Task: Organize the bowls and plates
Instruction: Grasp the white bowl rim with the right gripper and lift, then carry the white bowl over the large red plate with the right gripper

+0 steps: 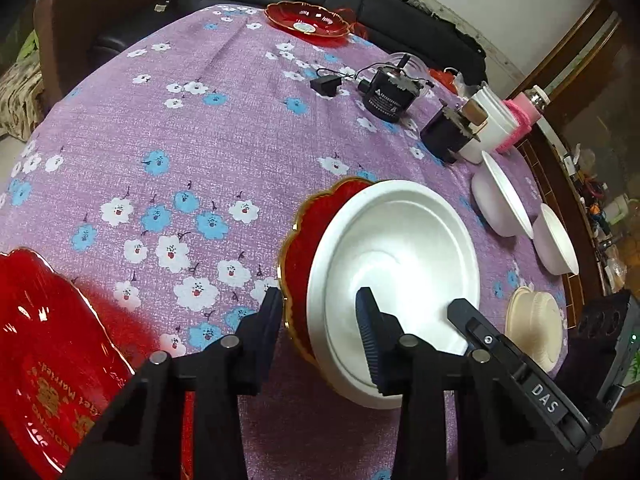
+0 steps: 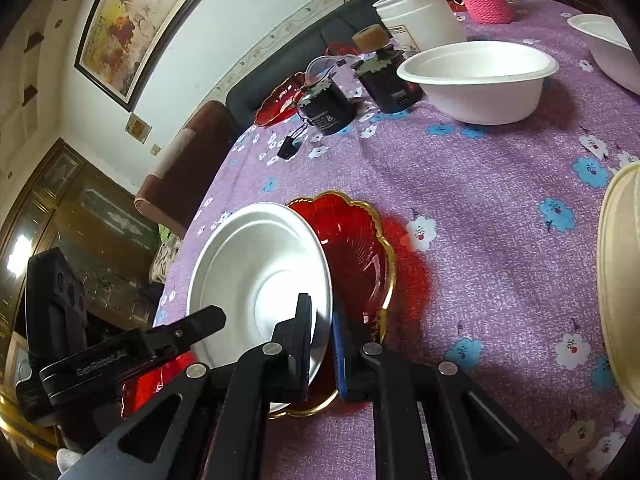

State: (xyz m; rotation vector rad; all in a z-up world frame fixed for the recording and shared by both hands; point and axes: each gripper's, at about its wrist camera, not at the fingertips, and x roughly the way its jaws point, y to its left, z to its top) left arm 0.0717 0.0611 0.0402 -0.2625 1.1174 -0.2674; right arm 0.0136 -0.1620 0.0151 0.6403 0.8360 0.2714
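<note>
A white plate (image 1: 396, 256) lies tilted on a red gold-rimmed plate (image 1: 310, 232) on the purple flowered tablecloth (image 1: 192, 120). My left gripper (image 1: 320, 312) is open, its jaws straddling the near rims of both plates. In the right wrist view my right gripper (image 2: 322, 344) is shut on the near rim of the white plate (image 2: 256, 272), above the red plate (image 2: 356, 248). The left gripper (image 2: 200, 320) shows at the left there. Two white bowls (image 1: 500, 200) (image 1: 556, 240) stand at the right.
A second red plate (image 1: 52, 340) lies at the near left, a third (image 1: 306, 18) at the far edge. Two black motor units (image 1: 386, 94), a white tub (image 1: 492, 120), a pink sleeve (image 1: 520, 116) and a stack of cream plates (image 1: 534, 328) are on the right side.
</note>
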